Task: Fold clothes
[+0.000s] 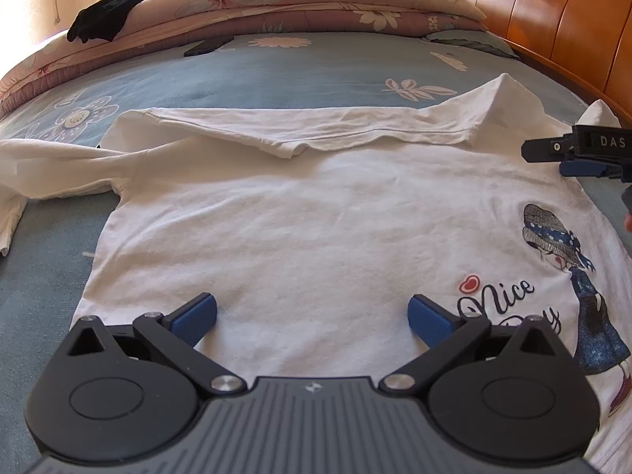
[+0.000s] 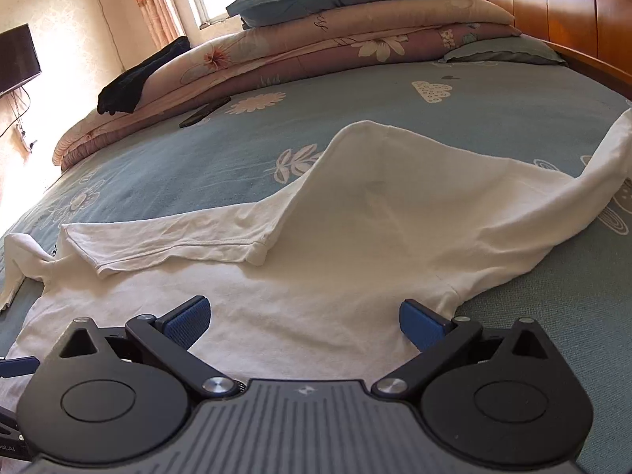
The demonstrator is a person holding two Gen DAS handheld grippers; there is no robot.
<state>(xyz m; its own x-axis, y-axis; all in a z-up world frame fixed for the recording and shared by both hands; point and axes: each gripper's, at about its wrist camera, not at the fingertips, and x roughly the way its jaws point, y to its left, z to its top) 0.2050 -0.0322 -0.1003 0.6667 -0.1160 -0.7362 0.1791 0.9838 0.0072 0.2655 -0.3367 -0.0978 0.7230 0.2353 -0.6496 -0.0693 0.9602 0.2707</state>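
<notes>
One white shirt is what we are folding, and it is lying spread across the blue flowered bed, print side up. We are hovering the left gripper low over its middle with the fingers wide apart and holding nothing. We are keeping the right gripper near the shirt's right edge, by the underarm, its fingers equally spread and empty.

We are judging the job as only just begun: the far edge is turned over onto the body in a loose, uneven band, one part of it peaking up in a ridge. Both long sleeves are trailing out to either side unfolded, and the body is not yet halved.

We are reading "Nice" in black script on the shirt's print, beside a small red heart and a figure in a dotted hat and blue dress; a second word below is partly hidden. Letters "DAS" are showing on the right gripper's body at the left view's edge.
</notes>
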